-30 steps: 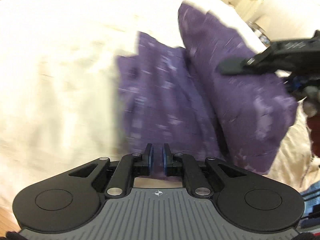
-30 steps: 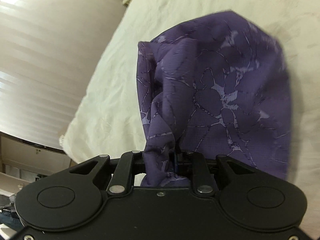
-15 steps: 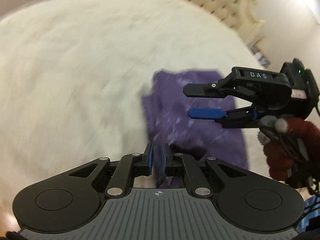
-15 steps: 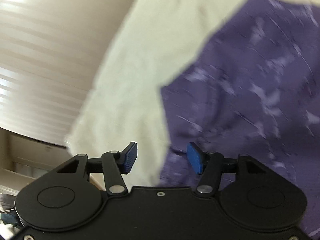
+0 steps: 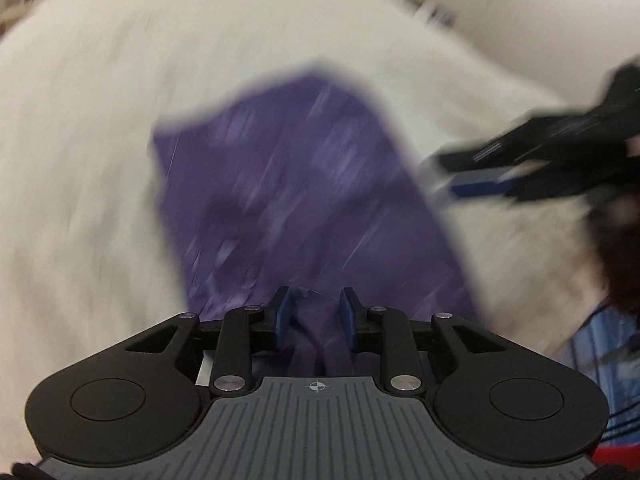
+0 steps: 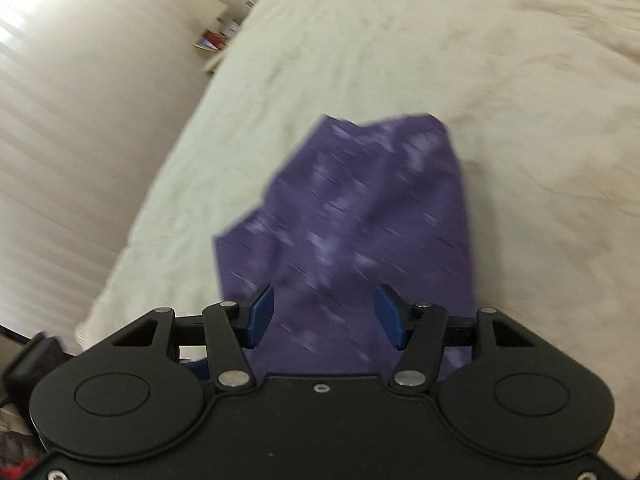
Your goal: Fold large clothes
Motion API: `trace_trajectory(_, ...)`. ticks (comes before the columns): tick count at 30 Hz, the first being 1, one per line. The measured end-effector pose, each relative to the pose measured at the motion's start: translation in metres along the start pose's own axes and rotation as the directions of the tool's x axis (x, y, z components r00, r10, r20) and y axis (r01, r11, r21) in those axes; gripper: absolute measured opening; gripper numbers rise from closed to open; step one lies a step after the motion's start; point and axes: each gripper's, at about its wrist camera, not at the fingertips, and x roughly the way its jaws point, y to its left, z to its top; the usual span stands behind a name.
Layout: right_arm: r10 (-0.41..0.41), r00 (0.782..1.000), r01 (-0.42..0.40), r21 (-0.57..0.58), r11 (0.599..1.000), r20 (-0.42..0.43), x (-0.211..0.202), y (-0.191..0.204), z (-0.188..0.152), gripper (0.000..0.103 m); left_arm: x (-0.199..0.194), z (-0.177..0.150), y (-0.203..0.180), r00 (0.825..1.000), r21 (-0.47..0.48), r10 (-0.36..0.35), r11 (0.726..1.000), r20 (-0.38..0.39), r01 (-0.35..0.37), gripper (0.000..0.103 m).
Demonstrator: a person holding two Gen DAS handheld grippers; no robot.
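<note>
Since a second ago the purple garment (image 6: 360, 236) is no longer hanging bunched from the right gripper (image 6: 324, 316); it is now lying as a folded stack on the cream bedspread (image 6: 400, 40), near the close edge of the bed. The right gripper's jaws are standing apart over the near end of the cloth, pads clear of it. The left gripper (image 5: 316, 320) is opening its jaws, with a ridge of fabric still sitting between the blue pads (image 5: 284, 316), so I am reading it as letting go. In the left view the right gripper (image 5: 472, 176) is hovering off the right edge of the stack. The risk I am judging: if the left hand is pulling away before the cloth slips free, it is dragging the top layer and spoiling the fold
</note>
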Motion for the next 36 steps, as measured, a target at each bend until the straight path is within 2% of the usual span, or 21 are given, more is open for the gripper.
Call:
trace_trajectory(2,-0.028,1.000,0.028,-0.024,0.999,-0.004,-0.002,-0.003,-0.007,0.062,0.011,-0.008,0.009,1.000,-0.028,-0.008,1.000,-0.021,0.007,0.025)
trace_trajectory(6,-0.062,0.997,0.066,-0.128,0.989,0.036,-0.008,0.013,0.005,0.062,0.017,-0.007,0.013,0.999,-0.049,-0.031,0.998,-0.021,0.030,0.025)
trace_trajectory(12,-0.139,0.987,0.157,-0.289,0.944,0.082,0.034,0.044,0.045,0.062,0.013,-0.011,0.009,1.000,-0.063,-0.025,0.998,-0.019,0.024,0.025)
trace_trajectory(16,-0.204,0.978,0.206,-0.331,0.921,0.040,0.079,0.047,0.072,0.062,0.010,-0.015,0.011,0.999,-0.093,-0.030,0.995,-0.017,0.029,0.025)
trace_trajectory(20,-0.287,0.957,0.258,-0.305,0.917,-0.052,0.121,0.042,0.094,0.062,0.009,-0.012,0.011,0.999,-0.092,-0.024,0.996,-0.027,0.022,0.026)
trace_trajectory(23,-0.275,0.961,0.249,-0.335,0.909,-0.033,0.119,0.048,0.098,0.063,0.001,-0.012,0.017,0.999,-0.107,-0.032,0.994,-0.034,0.028,0.026)
trace_trajectory(25,-0.241,0.970,0.225,-0.352,0.909,-0.002,0.111,0.052,0.097,0.067,-0.011,-0.012,0.022,0.998,-0.143,-0.062,0.988,0.000,0.061,0.028)
trace_trajectory(26,-0.213,0.977,0.207,-0.357,0.911,0.023,0.099,0.053,0.094,0.074,-0.019,-0.012,0.026,0.996,-0.169,-0.080,0.982,0.033,0.085,0.030)
trace_trajectory(27,-0.186,0.981,0.190,-0.354,0.916,0.047,0.087,0.052,0.091,0.082,-0.027,-0.014,0.031,0.992,-0.196,-0.102,0.974,0.071,0.114,0.039)
trace_trajectory(28,-0.157,0.985,0.171,-0.344,0.923,0.069,0.074,0.049,0.086,0.091,-0.035,-0.015,0.035,0.987,-0.222,-0.125,0.964,0.105,0.145,0.060)
trace_trajectory(30,-0.114,0.989,0.139,-0.317,0.938,0.094,0.051,0.039,0.078,0.102,-0.047,-0.018,0.045,0.978,-0.266,-0.140,0.947,0.155,0.178,0.088)
trace_trajectory(32,-0.109,0.989,0.133,-0.284,0.949,0.099,0.035,0.025,0.068,0.102,-0.048,-0.021,0.055,0.978,-0.313,-0.137,0.932,0.160,0.181,0.090)
trace_trajectory(36,-0.159,0.985,0.169,-0.208,0.963,0.067,0.023,-0.011,0.049,0.102,-0.035,-0.028,0.074,0.988,-0.382,-0.114,0.913,0.103,0.145,0.090)
